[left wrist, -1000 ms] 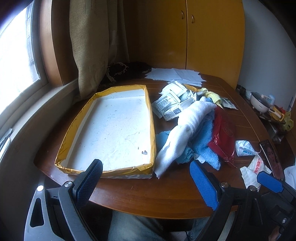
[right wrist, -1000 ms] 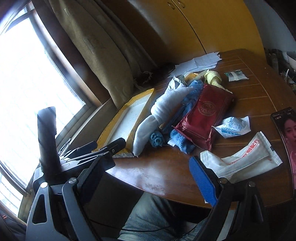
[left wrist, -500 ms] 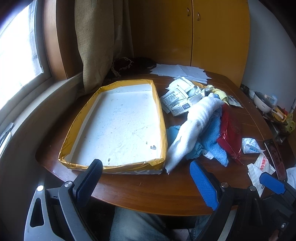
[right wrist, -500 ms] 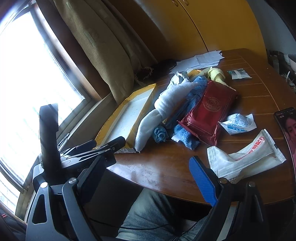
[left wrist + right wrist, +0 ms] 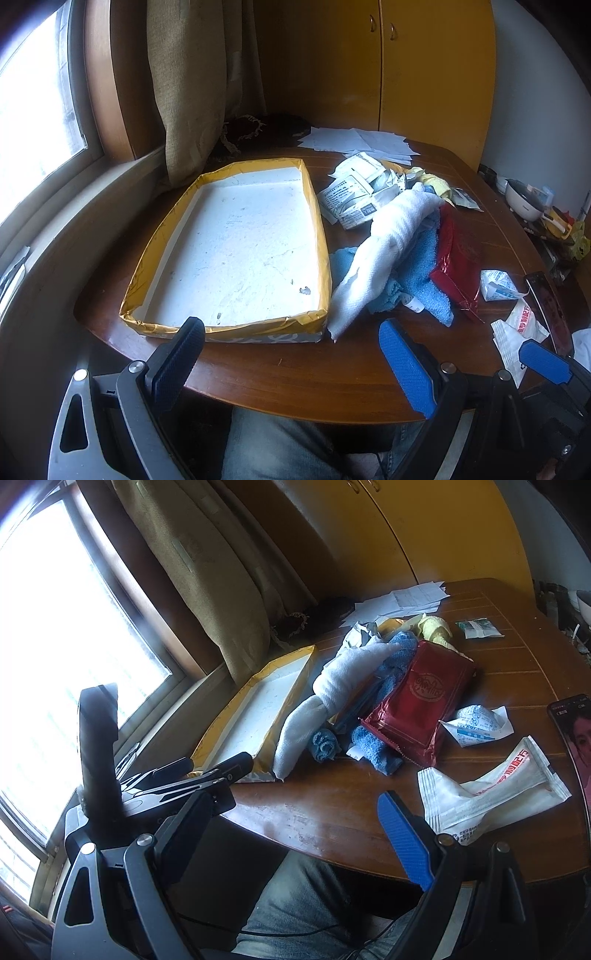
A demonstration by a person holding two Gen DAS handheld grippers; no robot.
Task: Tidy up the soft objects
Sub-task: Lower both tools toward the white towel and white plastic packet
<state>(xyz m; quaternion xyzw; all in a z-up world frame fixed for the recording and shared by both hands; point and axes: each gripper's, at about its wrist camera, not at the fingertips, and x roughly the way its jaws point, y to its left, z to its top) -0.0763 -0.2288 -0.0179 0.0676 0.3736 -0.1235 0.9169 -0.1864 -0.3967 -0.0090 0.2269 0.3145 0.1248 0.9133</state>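
A shallow box with yellow walls and a white floor (image 5: 314, 206) lies on the left of the brown table (image 5: 295, 365); it shows in the right wrist view too (image 5: 291, 668). Right of it is a heap: a white towel (image 5: 384, 243) (image 5: 343, 679) over a blue towel (image 5: 421, 266) (image 5: 373, 749), a red foil pouch (image 5: 458, 258) (image 5: 417, 709) and a yellow cloth (image 5: 439, 182) (image 5: 436, 627). My left gripper (image 5: 295, 362) is open and empty above the table's near edge. My right gripper (image 5: 295, 830) is open and empty, near the front edge.
Crumpled paper packets (image 5: 354, 192) and loose white sheets (image 5: 358, 142) lie behind the heap. White plastic packs (image 5: 491, 790) (image 5: 476, 727) and a phone (image 5: 576, 727) lie at the right. A curtain (image 5: 192, 92) hangs at the window; yellow cupboards (image 5: 406, 66) stand behind.
The left gripper's view has shifted, so the box and heap sit more to the right and nearer. The right gripper's view has shifted slightly. Both stay open; nothing on the table moved.
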